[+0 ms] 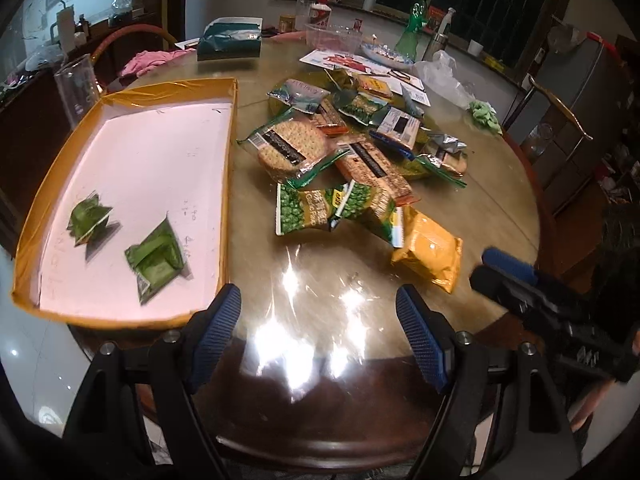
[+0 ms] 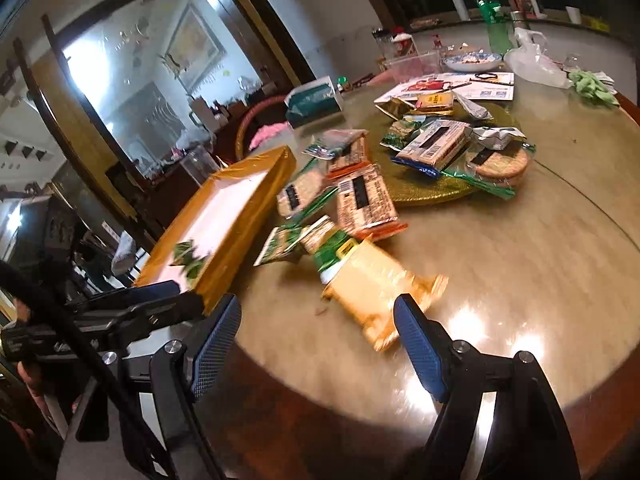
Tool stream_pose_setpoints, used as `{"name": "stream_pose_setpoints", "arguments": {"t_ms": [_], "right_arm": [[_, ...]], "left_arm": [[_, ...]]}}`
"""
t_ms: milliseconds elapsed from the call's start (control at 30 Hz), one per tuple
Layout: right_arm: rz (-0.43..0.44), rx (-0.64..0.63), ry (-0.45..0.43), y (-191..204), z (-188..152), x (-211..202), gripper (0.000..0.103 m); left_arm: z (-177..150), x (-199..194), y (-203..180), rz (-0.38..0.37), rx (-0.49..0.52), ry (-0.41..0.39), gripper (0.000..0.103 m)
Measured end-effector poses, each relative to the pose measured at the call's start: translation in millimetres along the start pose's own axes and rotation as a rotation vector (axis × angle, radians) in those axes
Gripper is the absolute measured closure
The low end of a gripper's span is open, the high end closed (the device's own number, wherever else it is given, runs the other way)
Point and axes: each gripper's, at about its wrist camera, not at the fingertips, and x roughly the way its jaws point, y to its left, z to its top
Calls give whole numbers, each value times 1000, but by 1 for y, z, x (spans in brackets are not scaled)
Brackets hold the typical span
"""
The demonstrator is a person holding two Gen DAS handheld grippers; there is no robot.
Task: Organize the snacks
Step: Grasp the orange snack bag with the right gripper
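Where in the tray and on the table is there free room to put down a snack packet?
The tray is bare across its far half, beyond the two green packets. The table is bare right of the snack pile and near its front edge, before the yellow packet. The middle is crowded.

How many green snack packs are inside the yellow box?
2. One green pack lies toward the left of the yellow box; the other green pack lies right of it, nearer the camera. None seem hidden.
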Motion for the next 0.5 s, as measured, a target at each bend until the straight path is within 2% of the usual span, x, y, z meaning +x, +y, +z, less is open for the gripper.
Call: {"name": "stream_pose_setpoints", "arguments": {"t_ms": [200,367,467,500], "right_arm": [[-40,-47,71,-17,27,38,24],[-22,-125,149,-13,13,49,24],[-118,-219,139,6,-4,46,26],[-149,-219,134,9,-6,46,31]], "left_arm": [[10,12,6,23,25,-3,23],[20,25,9,0,24,21,23],[26,33,7,0,27,30,23],[28,35,6,2,29,34,23]]}}
